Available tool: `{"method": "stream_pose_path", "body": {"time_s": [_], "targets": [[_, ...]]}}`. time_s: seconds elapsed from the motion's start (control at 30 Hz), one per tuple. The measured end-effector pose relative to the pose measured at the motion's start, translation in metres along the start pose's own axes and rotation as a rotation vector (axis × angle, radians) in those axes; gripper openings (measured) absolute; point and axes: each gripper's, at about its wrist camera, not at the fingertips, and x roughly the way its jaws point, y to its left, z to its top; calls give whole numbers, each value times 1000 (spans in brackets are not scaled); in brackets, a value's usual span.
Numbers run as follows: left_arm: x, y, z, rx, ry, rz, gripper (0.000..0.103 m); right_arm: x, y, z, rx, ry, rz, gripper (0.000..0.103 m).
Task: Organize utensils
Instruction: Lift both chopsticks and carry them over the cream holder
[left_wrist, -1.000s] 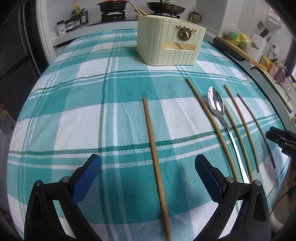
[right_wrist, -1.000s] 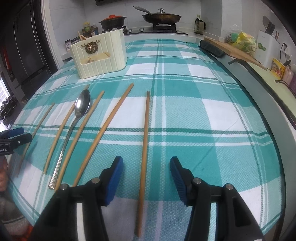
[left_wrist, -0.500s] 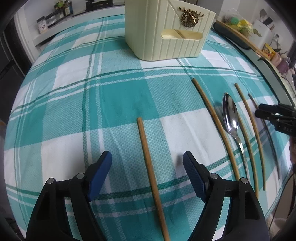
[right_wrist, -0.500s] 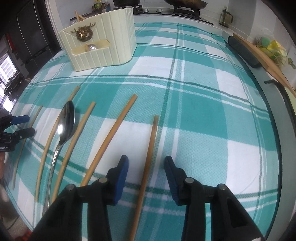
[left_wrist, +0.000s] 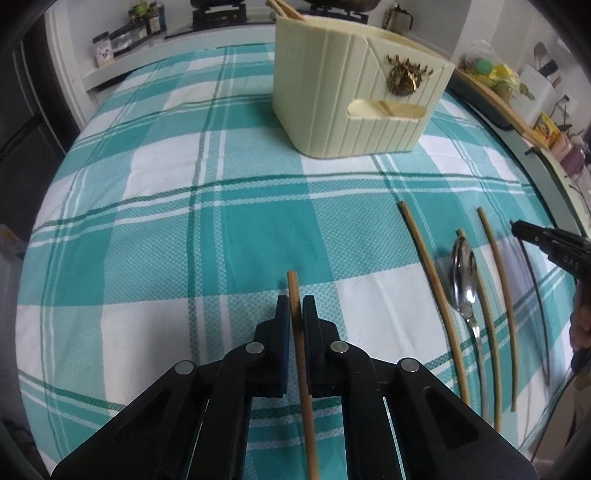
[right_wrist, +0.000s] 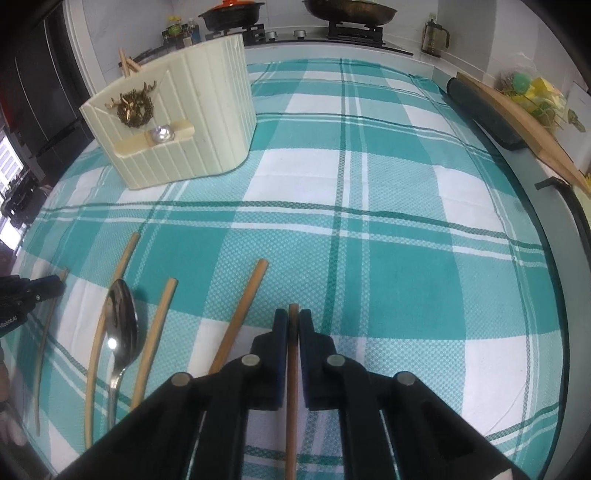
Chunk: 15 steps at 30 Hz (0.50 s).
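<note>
Chopstick, left side: a wooden chopstick (left_wrist: 297, 332) lies on the tablecloth (left_wrist: 147, 221), clamped between the closed fingers of the left gripper (left_wrist: 294, 310).
Chopstick, right side: another chopstick (right_wrist: 293, 354) is pinched by the right gripper (right_wrist: 293, 325), fingers closed on it.
Loose utensils: a spoon (right_wrist: 120, 328) and more chopsticks (right_wrist: 240, 314) lie side by side between the grippers.
Holder: cream utensil holder (left_wrist: 354, 92) stands far on the cloth, with sticks in its back.

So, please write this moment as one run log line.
left gripper: shut on chopstick | right gripper: shut on chopstick | spoon: on cloth | holder: upright
</note>
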Motion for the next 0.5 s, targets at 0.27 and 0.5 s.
{"method": "stream_pose_path", "body": {"time_s": [0.27, 0.5], "targets": [[-100, -2, 1, -22, -208, -63, 5, -98, 5, 2, -13, -213, 74, 6], [-173, -7, -8, -7, -364, -116, 5, -185, 22, -14, -75, -400, 103, 6]]}}
